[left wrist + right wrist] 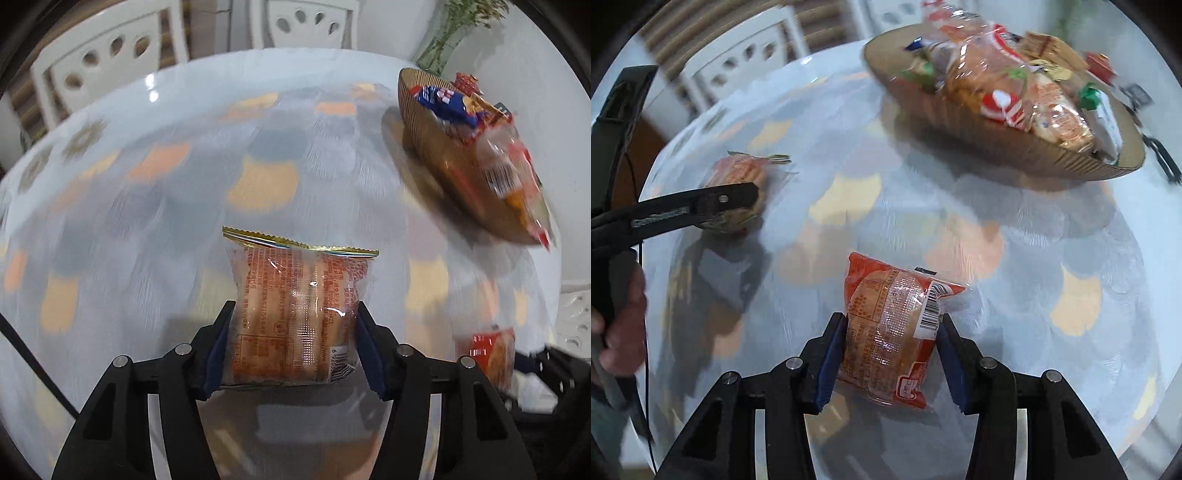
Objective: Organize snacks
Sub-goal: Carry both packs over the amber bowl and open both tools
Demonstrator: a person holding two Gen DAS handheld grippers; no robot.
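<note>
Both tools are loaded, so the step in hand looks like the carry to the basket. The left tool (293, 345) clamps a clear pack (295, 314) of pale biscuits, gold seal up, above the worktop (147, 229). The right tool (892, 360) is closed on a red pack (890, 332), barcode showing. Next, each pack likely has to travel over the basket (997, 129) rim and be let go there. The basket is already heaped with snacks, so finding a gap may be the snag. Beyond it stand white chairs (110, 62) and a vase of green stems (454, 33).
</note>
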